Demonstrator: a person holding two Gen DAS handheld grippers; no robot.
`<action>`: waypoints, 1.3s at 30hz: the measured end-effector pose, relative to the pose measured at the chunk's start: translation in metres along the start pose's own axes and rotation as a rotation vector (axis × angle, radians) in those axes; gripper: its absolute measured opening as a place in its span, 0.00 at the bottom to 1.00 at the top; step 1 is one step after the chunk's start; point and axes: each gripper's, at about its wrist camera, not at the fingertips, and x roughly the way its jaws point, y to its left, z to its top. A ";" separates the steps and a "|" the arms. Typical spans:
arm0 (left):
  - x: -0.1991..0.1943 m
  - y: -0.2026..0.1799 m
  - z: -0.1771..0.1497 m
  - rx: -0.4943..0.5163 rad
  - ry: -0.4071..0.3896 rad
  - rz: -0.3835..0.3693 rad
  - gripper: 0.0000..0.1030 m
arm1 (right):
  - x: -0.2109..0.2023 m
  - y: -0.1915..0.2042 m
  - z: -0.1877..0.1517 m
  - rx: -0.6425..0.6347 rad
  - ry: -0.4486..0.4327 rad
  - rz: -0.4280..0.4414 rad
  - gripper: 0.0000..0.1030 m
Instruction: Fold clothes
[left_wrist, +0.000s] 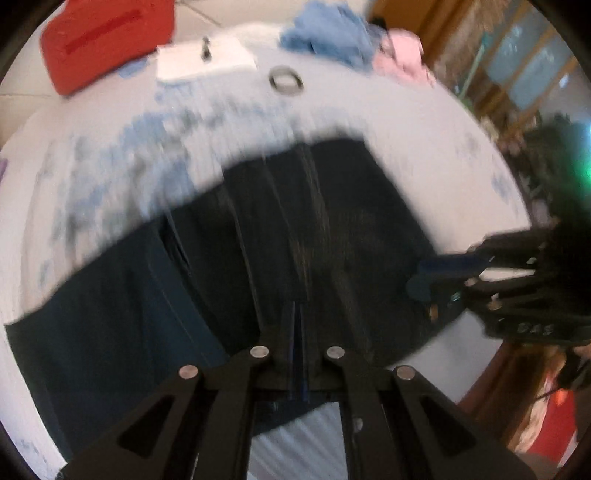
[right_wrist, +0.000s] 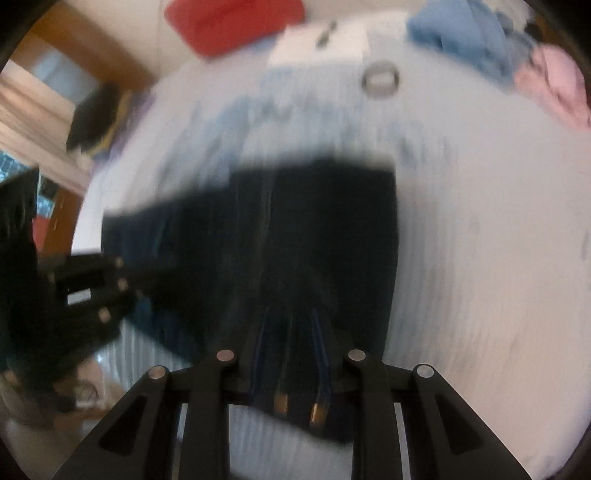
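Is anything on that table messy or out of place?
Mostly no. The dark jeans lie spread between both grippers. Only the blue clothes and a pink garment sit crumpled at the table's far edge, unfolded.

I see a round table (left_wrist: 424, 122) under a pale cloth printed with blurred blue marks, and the dark garment (left_wrist: 295, 240) lies spread across its near half. Beyond the garment, toward the far edge, sits a small metal ring (left_wrist: 286, 80), with a flat white box (left_wrist: 203, 61) just left of it. Right of the ring, at the rim, a crumpled blue cloth (left_wrist: 325, 33) and a pink cloth (left_wrist: 400, 55) lie side by side.
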 end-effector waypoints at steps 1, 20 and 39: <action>0.007 -0.001 -0.006 0.010 0.010 0.009 0.03 | 0.005 0.000 -0.011 0.003 0.018 -0.008 0.24; -0.014 -0.009 0.002 -0.399 -0.191 0.192 0.89 | 0.027 0.018 0.085 -0.293 0.011 0.042 0.40; 0.026 -0.088 -0.010 -1.032 -0.225 0.453 0.48 | 0.034 0.044 0.124 -0.897 0.149 0.272 0.34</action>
